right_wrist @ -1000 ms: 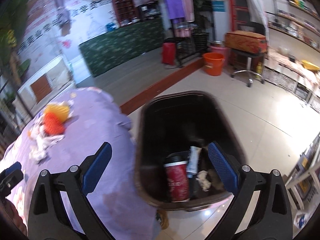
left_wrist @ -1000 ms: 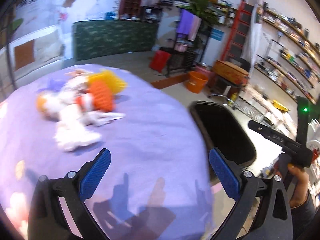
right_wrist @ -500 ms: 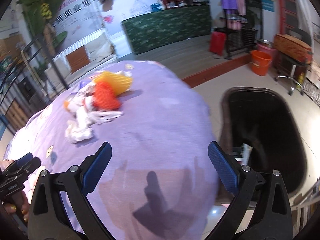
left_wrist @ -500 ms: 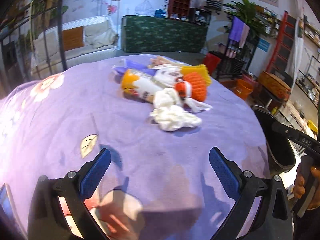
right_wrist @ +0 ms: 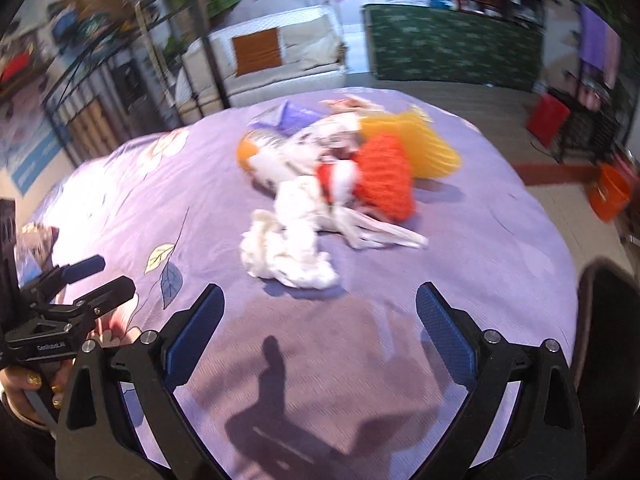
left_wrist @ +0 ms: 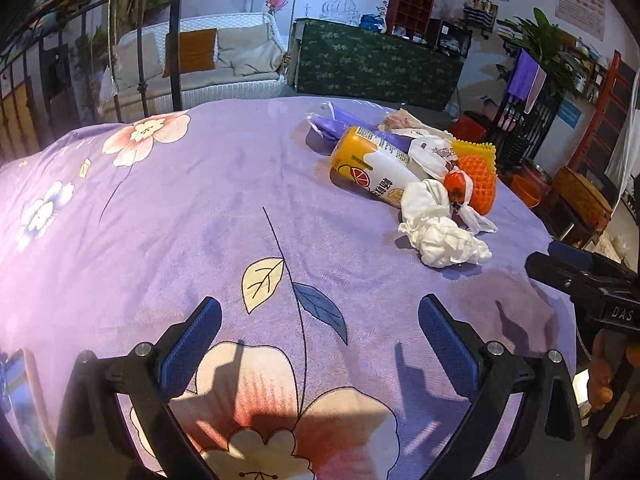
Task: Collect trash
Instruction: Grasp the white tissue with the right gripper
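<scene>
The trash sits in one heap toward the far right of the purple flowered cloth [left_wrist: 192,216] that covers my tabletop. Nearest me in the heap is a crumpled white tissue [left_wrist: 444,240], lying loose on the cloth. Just behind it lies an orange-and-white drink bottle [left_wrist: 376,168] on its side, its orange end pointing left. A small red wrapped piece [left_wrist: 456,188] touches the tissue's far edge, and an orange foam fruit net [left_wrist: 482,178] leans against that, with a yellow foam net [left_wrist: 476,148] tucked behind it. A white printed wrapper [left_wrist: 432,152] drapes over the bottle, and a purple packet [left_wrist: 332,124] lies at the back of the heap, touching the bottle's far side.

In my right wrist view the same heap is blurred: tissue [right_wrist: 288,252] in front, orange net [right_wrist: 386,178] and yellow net [right_wrist: 416,144] to the right behind it.

My left gripper [left_wrist: 320,336] hovers over the near part of the cloth, above a printed leaf, its jaws spread wide with nothing between them. My right gripper [right_wrist: 320,326] hangs over the cloth just short of the tissue, jaws likewise wide apart and empty. Each tool shows at the edge of the other's view, held in a hand [right_wrist: 28,392].

The dark rim of a bin [right_wrist: 604,332] shows beside the tabletop's right edge. Beyond the tabletop stand a white sofa [left_wrist: 200,60] with an orange cushion and a green patterned counter [left_wrist: 376,64].
</scene>
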The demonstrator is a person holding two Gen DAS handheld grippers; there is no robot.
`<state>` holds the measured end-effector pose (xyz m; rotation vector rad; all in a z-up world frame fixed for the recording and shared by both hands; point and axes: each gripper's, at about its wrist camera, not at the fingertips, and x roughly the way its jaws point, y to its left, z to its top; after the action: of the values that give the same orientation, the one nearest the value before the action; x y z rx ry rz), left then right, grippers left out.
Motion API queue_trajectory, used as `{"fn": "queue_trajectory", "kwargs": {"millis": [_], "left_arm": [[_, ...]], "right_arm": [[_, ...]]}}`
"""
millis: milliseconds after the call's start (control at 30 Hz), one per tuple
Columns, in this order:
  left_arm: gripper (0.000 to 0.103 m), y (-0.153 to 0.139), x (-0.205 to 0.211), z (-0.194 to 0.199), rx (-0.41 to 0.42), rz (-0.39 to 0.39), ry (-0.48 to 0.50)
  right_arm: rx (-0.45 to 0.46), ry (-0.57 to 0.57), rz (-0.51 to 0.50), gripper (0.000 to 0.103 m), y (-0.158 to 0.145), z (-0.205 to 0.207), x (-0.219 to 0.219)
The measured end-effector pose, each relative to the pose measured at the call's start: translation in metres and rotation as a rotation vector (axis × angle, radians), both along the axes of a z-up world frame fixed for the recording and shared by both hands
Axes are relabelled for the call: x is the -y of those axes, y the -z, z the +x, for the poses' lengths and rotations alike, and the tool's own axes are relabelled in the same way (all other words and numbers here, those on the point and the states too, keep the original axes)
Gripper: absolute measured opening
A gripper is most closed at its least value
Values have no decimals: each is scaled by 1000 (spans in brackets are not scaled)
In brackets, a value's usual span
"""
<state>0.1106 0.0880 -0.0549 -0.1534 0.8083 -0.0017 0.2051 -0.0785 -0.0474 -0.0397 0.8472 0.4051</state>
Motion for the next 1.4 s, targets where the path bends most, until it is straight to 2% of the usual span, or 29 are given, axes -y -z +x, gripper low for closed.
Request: {"fn": "queue_trajectory", "kwargs": {"millis": [100,133,300,400,433,567,667,800,933,1133,1233,1333,1400], "left_arm": [[97,2,1,3,-10,-3,3],[97,3,2,3,-14,-2,4],[97,5,2,5,-29,-2,17],[97,6,1,7,-34,-11,19],[97,7,0,8,-36,-16,20],[97,8,2,13,-44,-17,27],[97,8,5,20,-50,-23,37],[97,5,12,29,-42,-29,55],[97,1,23,44,-31,-23,83],[96,1,53,78,-22,5,171],[91,4,69,97,-2,42,242],[86,16,81,120,-70,49,292],[83,23,83,134,-105,25,307]], "right_arm": [[-20,-66,-62,95,10,13,-28],[-26,-75,-82,92,13,17,-35],[-104,-104,-111,75,34,45,-58],[-126,-92,-125,57,43,58,-64],[-133,-94,-116,51,44,59,-63],[-144,-81,-63,39,39,57,-55],[-143,-71,-23,37,30,48,-43],[-95,-68,27,36,9,24,-25],[-56,-19,57,36,-6,6,-1],[-30,74,89,36,-14,-14,43],[-35,111,98,37,-13,-21,59],[-35,134,95,37,-10,-27,70],[-39,148,105,37,-10,-30,78]]}}
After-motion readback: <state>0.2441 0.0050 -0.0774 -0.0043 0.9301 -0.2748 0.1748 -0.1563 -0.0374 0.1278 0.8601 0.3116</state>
